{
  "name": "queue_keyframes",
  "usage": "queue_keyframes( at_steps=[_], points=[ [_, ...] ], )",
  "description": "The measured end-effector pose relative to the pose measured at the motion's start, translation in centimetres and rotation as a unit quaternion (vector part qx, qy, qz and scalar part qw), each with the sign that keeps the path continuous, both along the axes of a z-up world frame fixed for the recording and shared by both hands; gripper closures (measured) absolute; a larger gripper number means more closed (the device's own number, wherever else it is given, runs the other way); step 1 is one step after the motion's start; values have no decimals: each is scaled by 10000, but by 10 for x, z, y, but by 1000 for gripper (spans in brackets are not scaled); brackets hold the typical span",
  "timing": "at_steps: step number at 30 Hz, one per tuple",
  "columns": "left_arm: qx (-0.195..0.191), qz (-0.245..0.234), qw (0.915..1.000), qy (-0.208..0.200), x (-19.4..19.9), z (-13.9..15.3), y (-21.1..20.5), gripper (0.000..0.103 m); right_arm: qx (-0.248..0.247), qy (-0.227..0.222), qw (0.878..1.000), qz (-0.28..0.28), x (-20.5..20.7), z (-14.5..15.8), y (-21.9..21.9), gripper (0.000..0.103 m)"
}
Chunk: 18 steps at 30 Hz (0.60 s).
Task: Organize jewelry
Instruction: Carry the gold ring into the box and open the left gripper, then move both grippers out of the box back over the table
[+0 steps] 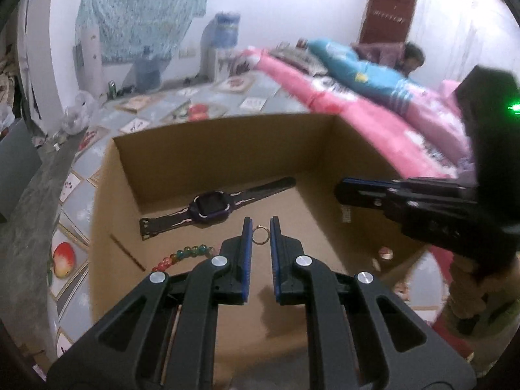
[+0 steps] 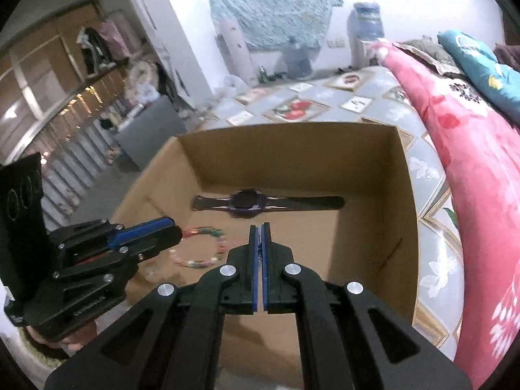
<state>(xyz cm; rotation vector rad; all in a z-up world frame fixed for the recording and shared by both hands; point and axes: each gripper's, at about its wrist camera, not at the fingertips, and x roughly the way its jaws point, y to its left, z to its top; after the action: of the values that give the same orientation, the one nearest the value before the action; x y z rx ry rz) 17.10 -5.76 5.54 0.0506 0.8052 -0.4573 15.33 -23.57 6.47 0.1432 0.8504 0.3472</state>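
Note:
An open cardboard box (image 1: 227, 149) (image 2: 383, 175) sits on the bed. A purple-black watch (image 1: 211, 209) (image 2: 247, 203) lies flat on its floor. A coloured bead bracelet (image 1: 185, 255) (image 2: 208, 253) lies at the near left. A small gold ring (image 1: 260, 234) sits between the tips of my left gripper (image 1: 260, 227), which is open over the box floor. My right gripper (image 2: 259, 232) is shut with something thin, hard to make out, pinched between its pads; it also shows in the left wrist view (image 1: 344, 191) over the box's right side. A small red-white item (image 1: 385, 253) lies at the box's right.
The box rests on a grey patterned bedspread (image 2: 325, 104). Pink and blue quilts (image 1: 357, 97) (image 2: 471, 162) are piled to the right. A person (image 1: 412, 58) sits far behind. A water dispenser (image 1: 224, 42) and shelves (image 2: 65, 97) stand by the walls.

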Motion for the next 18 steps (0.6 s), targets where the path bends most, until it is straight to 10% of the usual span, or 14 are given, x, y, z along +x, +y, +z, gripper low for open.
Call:
queue_keyframes(
  at_steps=[18],
  points=[
    [-73,349,9991,-244,-17,8,20,71,250,-445,9986,-109,-24,16,-11,73]
  ],
)
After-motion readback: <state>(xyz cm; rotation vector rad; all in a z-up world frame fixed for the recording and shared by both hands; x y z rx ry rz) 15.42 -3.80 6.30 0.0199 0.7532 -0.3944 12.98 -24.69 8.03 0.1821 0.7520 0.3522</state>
